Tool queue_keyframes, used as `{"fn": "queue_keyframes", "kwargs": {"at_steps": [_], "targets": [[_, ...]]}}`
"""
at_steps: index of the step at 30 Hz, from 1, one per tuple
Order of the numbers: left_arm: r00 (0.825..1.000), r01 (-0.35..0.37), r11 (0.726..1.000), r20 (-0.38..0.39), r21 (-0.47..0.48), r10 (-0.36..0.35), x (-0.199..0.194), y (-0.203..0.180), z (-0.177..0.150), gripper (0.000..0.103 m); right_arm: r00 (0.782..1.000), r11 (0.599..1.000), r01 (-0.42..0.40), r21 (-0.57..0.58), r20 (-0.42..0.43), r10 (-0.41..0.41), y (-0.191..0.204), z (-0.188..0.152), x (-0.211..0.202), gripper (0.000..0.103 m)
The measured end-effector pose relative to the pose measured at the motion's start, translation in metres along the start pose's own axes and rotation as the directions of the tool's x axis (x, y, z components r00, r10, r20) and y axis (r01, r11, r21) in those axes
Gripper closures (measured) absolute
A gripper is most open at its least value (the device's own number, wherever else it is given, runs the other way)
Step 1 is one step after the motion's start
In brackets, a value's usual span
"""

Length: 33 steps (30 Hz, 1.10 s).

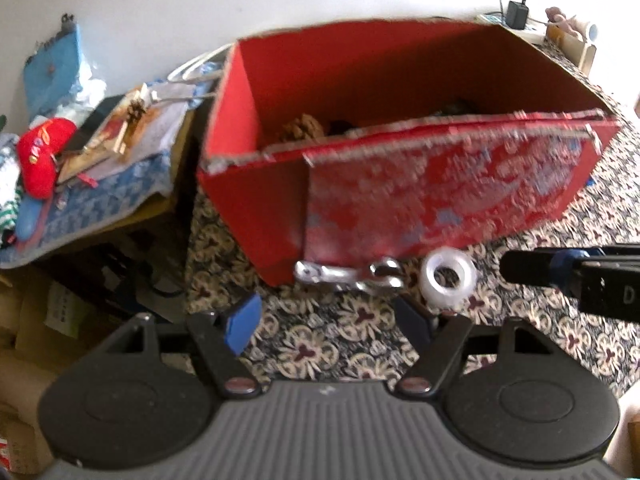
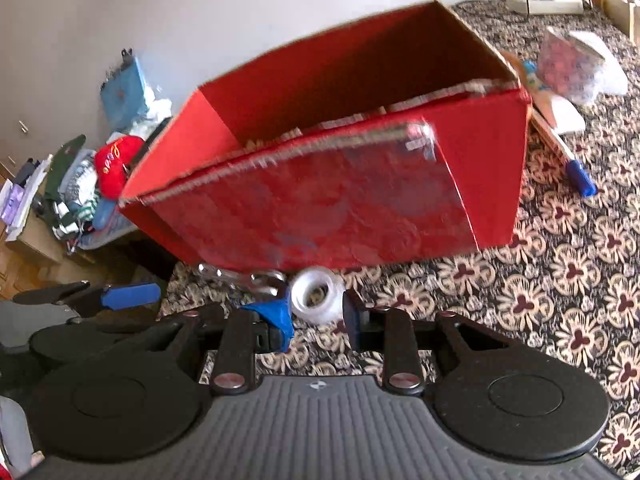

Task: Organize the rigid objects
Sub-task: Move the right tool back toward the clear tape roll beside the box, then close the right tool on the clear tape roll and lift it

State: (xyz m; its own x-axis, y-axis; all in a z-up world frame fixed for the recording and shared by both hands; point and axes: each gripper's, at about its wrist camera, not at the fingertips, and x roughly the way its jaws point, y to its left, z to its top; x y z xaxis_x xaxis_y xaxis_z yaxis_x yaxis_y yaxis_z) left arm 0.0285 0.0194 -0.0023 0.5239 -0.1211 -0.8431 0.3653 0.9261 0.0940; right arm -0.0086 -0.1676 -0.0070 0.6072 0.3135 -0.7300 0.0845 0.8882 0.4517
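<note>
The tape roll (image 1: 450, 278) lies on the carpet just before the red box (image 1: 400, 152), beside a metal shackle (image 1: 348, 274). Left gripper (image 1: 328, 320) stands apart, empty; right gripper (image 2: 316, 316) stands apart around the roll.

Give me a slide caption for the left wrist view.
Open left gripper faces a metal clasp and clear tape roll lying before the red cardboard box.

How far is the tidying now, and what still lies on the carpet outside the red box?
Done: some items already lie inside the red box. In hand: nothing; the left gripper is open and the right gripper holds nothing. Left: the metal shackle and the clear tape roll lie before the box.
</note>
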Motion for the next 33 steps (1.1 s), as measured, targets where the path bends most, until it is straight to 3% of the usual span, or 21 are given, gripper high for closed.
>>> {"fn": "queue_keyframes", "kwargs": {"at_steps": [8,12,24,33], "targets": [[0.993,0.122,0.992,0.000,0.010,-0.122,0.005,-0.008,-0.028,0.026,0.999,0.999,-0.016,0.028,-0.031,0.017,-0.011,-0.011,0.009,0.093],[0.987,0.155,0.987,0.037,0.049,-0.157,0.005,-0.021,-0.033,0.027,0.999,0.999,-0.017,0.030,-0.033,0.018,-0.013,-0.010,0.013,0.093],[0.969,0.207,0.970,0.107,0.127,-0.221,0.027,-0.046,-0.022,0.041,0.998,0.998,-0.034,0.057,-0.055,0.037,-0.021,0.012,0.039,0.093],[0.972,0.197,0.967,0.100,0.162,-0.214,0.050,-0.061,-0.014,0.042,0.995,0.998,-0.048,0.051,-0.084,0.053,-0.024,0.018,0.054,0.093]]}}
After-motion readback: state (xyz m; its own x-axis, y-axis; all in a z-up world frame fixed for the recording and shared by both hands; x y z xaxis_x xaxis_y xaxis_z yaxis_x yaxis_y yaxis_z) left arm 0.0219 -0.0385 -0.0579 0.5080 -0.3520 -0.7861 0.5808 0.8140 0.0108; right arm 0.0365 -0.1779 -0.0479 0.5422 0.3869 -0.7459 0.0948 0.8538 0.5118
